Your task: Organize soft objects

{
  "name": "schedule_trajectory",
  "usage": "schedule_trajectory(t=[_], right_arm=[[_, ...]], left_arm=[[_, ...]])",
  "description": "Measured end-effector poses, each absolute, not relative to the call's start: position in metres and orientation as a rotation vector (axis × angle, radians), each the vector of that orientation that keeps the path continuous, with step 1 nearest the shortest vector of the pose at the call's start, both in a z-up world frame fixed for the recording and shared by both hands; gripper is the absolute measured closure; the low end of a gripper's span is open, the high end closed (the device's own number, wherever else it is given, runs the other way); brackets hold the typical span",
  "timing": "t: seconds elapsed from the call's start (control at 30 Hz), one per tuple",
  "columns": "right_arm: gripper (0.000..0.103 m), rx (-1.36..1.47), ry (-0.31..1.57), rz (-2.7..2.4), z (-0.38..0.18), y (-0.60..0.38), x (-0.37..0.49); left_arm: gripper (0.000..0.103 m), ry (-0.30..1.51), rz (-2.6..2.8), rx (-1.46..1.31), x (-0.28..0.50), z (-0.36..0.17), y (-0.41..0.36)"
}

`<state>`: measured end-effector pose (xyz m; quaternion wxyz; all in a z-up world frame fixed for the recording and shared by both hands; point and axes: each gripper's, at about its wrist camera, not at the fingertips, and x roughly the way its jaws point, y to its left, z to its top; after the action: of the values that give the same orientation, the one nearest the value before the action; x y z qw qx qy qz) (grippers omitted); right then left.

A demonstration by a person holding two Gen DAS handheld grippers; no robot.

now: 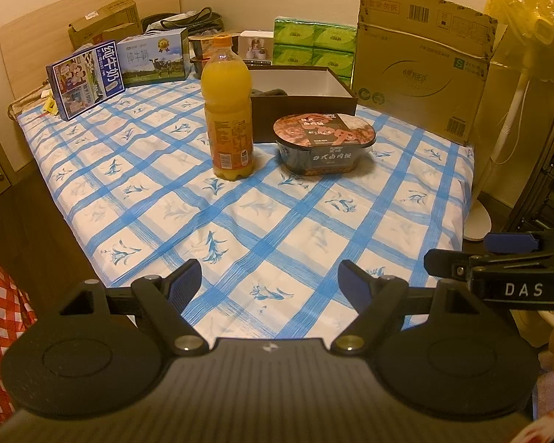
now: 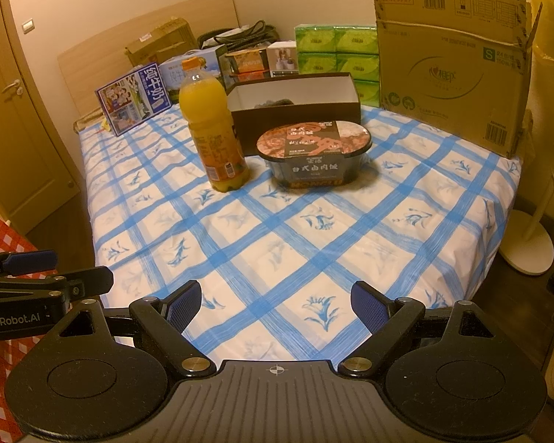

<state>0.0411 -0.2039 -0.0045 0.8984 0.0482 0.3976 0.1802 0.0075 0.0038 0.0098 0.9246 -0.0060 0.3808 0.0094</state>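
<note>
A dark open box (image 1: 306,101) (image 2: 295,118) with a white inside stands on the bed behind the bottle and bowl. A dark soft item (image 1: 269,92) (image 2: 273,103) lies inside it, mostly hidden by the wall. My left gripper (image 1: 269,280) is open and empty above the near edge of the bed. My right gripper (image 2: 276,301) is open and empty too, beside the left one. Each gripper shows at the edge of the other's view.
An orange juice bottle (image 1: 227,110) (image 2: 212,129) and an instant rice bowl (image 1: 325,142) (image 2: 314,153) stand mid-bed on the blue checked sheet (image 1: 240,221). Milk cartons (image 1: 85,79), green tissue packs (image 1: 314,46) and a large cardboard box (image 1: 424,59) line the back. A fan stand (image 2: 532,236) is at the right.
</note>
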Motion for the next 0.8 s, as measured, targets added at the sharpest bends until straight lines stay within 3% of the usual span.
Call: schedule_trajectory(t=[0.8], right_arm=[[0.015, 0.100, 0.822, 0.373, -0.0052, -0.2042, 0.0411]], left_arm=[[0.023, 0.780, 0.018, -0.013, 0.0085, 0.0104, 0.0011]])
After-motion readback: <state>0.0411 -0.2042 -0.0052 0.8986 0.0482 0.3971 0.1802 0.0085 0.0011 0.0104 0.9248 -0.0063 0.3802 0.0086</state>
